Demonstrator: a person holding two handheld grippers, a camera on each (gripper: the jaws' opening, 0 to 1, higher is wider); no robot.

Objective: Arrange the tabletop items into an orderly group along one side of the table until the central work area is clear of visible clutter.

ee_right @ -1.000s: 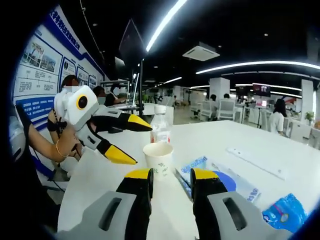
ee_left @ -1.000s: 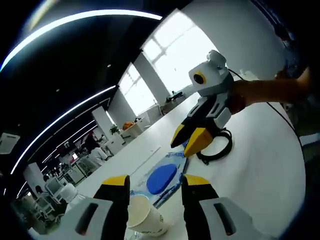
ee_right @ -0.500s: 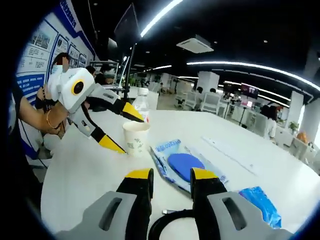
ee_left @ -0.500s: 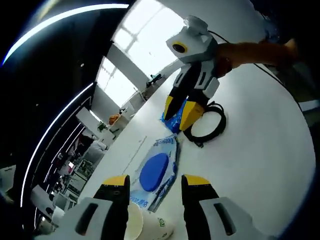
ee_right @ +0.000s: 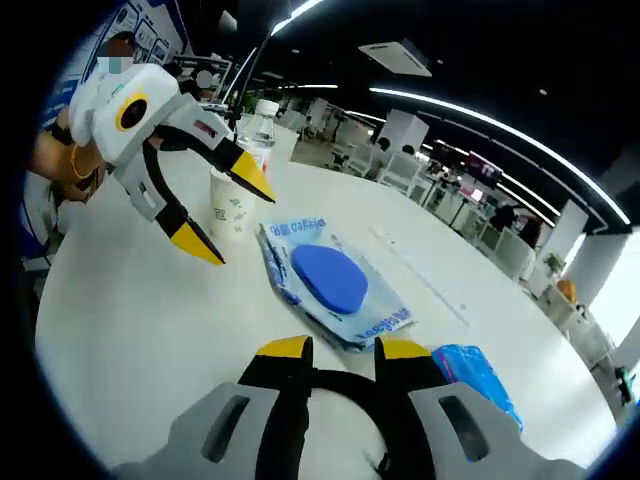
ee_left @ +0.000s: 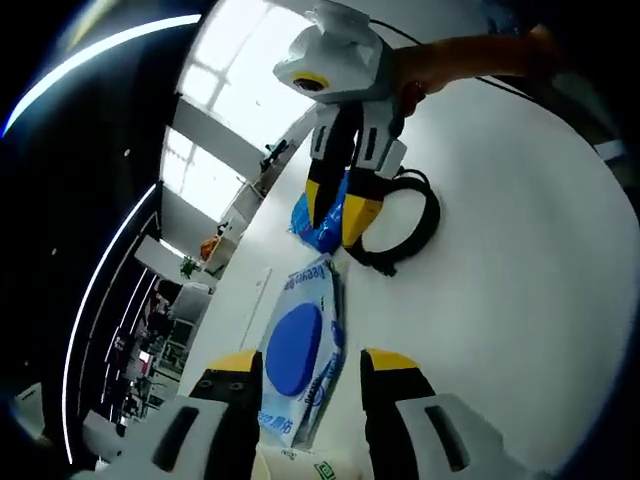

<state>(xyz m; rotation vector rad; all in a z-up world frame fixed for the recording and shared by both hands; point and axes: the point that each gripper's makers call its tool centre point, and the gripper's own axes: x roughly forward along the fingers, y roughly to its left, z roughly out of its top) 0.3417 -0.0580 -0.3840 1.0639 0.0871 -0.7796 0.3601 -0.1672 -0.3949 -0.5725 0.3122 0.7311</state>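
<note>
The left gripper [ee_left: 311,364] is open, and a white paper cup [ee_left: 300,466] sits low between its jaws. The right gripper view shows this gripper [ee_right: 226,212] from the side, its yellow tips on either side of the cup [ee_right: 228,205]. Just ahead of the left jaws lies a wipes pack with a blue oval lid [ee_left: 297,352] [ee_right: 331,281]. My right gripper [ee_right: 343,349] [ee_left: 337,210] is open and hangs over a coiled black cable [ee_right: 341,386] [ee_left: 412,218]. A crumpled blue packet [ee_right: 476,375] [ee_left: 322,228] lies beside the coil.
A clear water bottle [ee_right: 261,124] stands behind the cup. A thin white strip [ee_right: 420,277] lies on the white table [ee_right: 130,330] past the wipes pack. A person's arm [ee_left: 470,62] holds the right gripper. Desks and seated people fill the office behind.
The right gripper has moved forward and down over the cable coil, which now lies between its jaws. The left view has rolled, and the cup has slid lower between the left jaws.
</note>
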